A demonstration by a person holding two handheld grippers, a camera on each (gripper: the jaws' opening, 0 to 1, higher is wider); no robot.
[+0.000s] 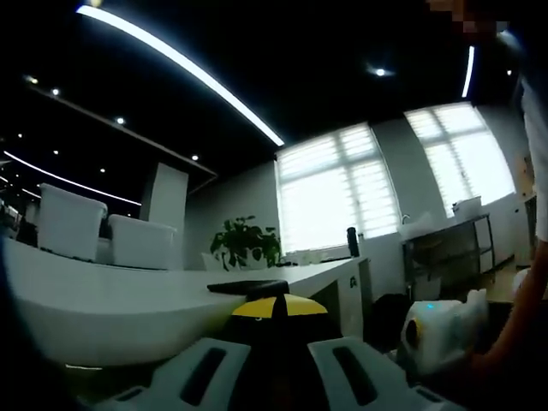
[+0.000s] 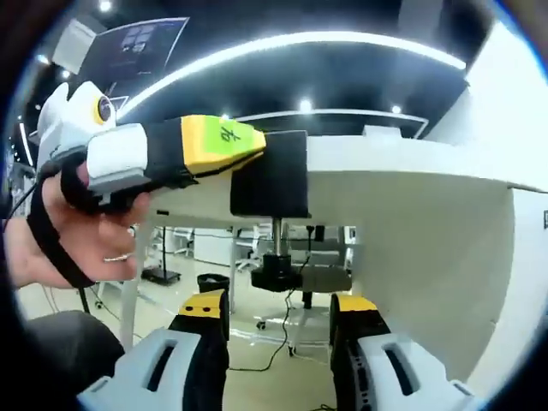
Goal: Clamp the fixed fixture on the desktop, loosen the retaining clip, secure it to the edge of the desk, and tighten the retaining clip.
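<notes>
At the desk (image 2: 411, 184) edge, left gripper (image 2: 248, 145) grips the seated clamp (image 2: 272, 175); right gripper (image 2: 278, 312), jaws parted and empty, flanks the untightened screw knob (image 2: 276, 272).

The place is an open-plan office. A long white bench (image 1: 128, 300) runs through the left gripper view, with white high-backed chairs (image 1: 73, 221) behind it and a potted plant (image 1: 244, 244) near tall windows covered by blinds (image 1: 334, 193). A dark ceiling carries linear light strips (image 1: 180, 64) and small recessed spotlights (image 1: 120, 121). In the right gripper view, under the bench edge, rolling office chairs (image 2: 175, 244) stand on a pale floor, and a cable (image 2: 295, 338) trails across it.
</notes>
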